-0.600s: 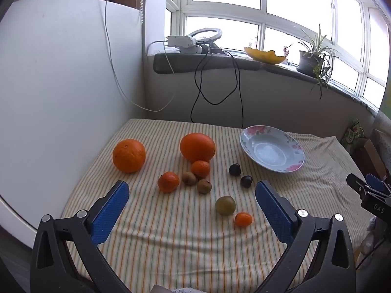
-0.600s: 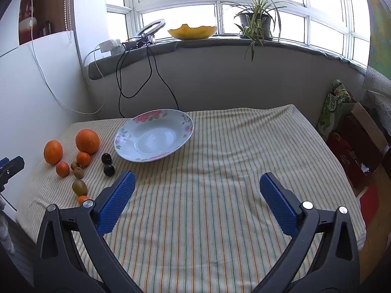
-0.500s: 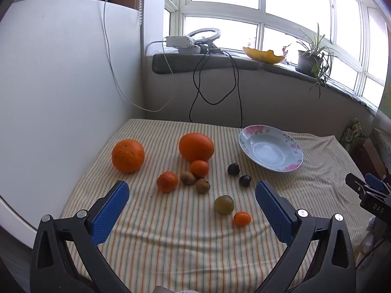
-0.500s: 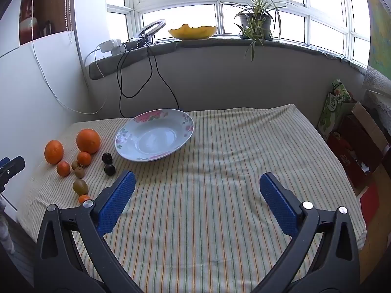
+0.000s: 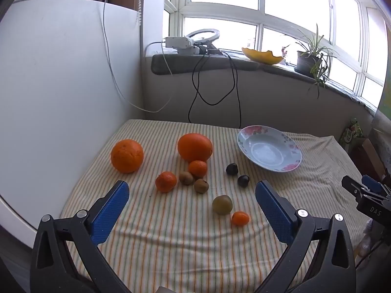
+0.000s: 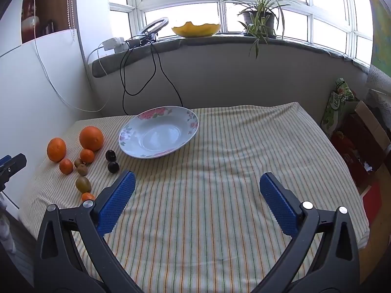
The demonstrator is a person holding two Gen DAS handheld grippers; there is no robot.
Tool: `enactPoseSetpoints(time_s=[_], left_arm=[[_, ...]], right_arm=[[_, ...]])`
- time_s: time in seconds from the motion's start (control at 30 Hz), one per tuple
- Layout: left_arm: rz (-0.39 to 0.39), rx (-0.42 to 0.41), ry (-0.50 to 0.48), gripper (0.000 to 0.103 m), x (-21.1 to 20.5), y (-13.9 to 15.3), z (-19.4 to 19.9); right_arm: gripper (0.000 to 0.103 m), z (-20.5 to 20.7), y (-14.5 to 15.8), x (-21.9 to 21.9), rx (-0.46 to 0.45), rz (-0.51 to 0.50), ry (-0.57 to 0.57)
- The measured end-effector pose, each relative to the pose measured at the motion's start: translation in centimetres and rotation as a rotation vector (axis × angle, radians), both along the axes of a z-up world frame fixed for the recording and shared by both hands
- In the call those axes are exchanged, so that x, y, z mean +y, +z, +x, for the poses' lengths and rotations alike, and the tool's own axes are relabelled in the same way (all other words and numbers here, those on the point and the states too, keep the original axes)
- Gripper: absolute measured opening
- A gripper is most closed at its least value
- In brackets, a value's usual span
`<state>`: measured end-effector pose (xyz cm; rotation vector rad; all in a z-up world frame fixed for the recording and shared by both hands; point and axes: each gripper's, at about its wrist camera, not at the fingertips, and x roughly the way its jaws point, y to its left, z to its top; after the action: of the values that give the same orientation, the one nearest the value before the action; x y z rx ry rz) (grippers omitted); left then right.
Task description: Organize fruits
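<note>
Loose fruit lies on a striped tablecloth: two big oranges (image 5: pixel 127 155) (image 5: pixel 194 147), two mandarins (image 5: pixel 166 181) (image 5: pixel 198 168), two brown kiwis (image 5: pixel 186 178) (image 5: pixel 201 185), two dark plums (image 5: pixel 231 169) (image 5: pixel 243 181), a green kiwi (image 5: pixel 222 204) and a small kumquat (image 5: pixel 240 218). A floral plate (image 5: pixel 268 151) (image 6: pixel 158 131) sits empty to their right. My left gripper (image 5: pixel 191 196) hovers open above the near fruit, holding nothing. My right gripper (image 6: pixel 195 190) is open over bare cloth, with the plate ahead to its left and the fruit group (image 6: pixel 83 156) far left.
A white panel (image 5: pixel 61 97) walls the table's left side. Cables (image 5: pixel 215 92) hang from the windowsill behind, where a potted plant (image 6: pixel 259 19) and a yellow bowl (image 6: pixel 195 28) stand. Boxes and bags (image 6: pixel 354 131) sit on the floor beyond the right edge.
Both views shift only slightly; the left gripper has drifted a little, so the fruit sits marginally further left in its view. Both grippers stay open and no fruit has moved.
</note>
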<state>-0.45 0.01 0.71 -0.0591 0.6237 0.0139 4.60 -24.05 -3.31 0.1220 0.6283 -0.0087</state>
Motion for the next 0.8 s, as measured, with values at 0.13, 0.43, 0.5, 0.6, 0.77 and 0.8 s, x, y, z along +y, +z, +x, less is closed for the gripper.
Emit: enactPoseSetpoints(time_s=[0.13, 0.43, 0.5, 0.6, 0.77, 0.8], left_arm=[[0.002, -0.001, -0.001, 0.102, -0.13, -0.03, -0.15], [0.001, -0.001, 0.003, 0.102, -0.19, -0.15, 0.05], [0.000, -0.001, 0.003, 0.102, -0.19, -0.15, 0.05], [0.000, -0.003, 0.001, 0.102, -0.22, -0.08, 0.06], [-0.003, -0.007, -0.003, 0.102, -0.21, 0.10, 0.03], [-0.003, -0.008, -0.003, 0.102, -0.23, 0.13, 0.01]], right_arm=[[0.103, 0.00, 0.01, 0.16, -0.003, 0.001, 0.006], [0.103, -0.11, 0.10, 0.22, -0.005, 0.005, 0.009], [0.103, -0.11, 0.14, 0.28, -0.004, 0.007, 0.013], [0.103, -0.06, 0.09, 0.34, -0.002, 0.010, 0.017], [0.103, 0.03, 0.03, 0.34, 0.002, 0.017, 0.024], [0.103, 0.02, 0.05, 0.33, 0.002, 0.018, 0.026]])
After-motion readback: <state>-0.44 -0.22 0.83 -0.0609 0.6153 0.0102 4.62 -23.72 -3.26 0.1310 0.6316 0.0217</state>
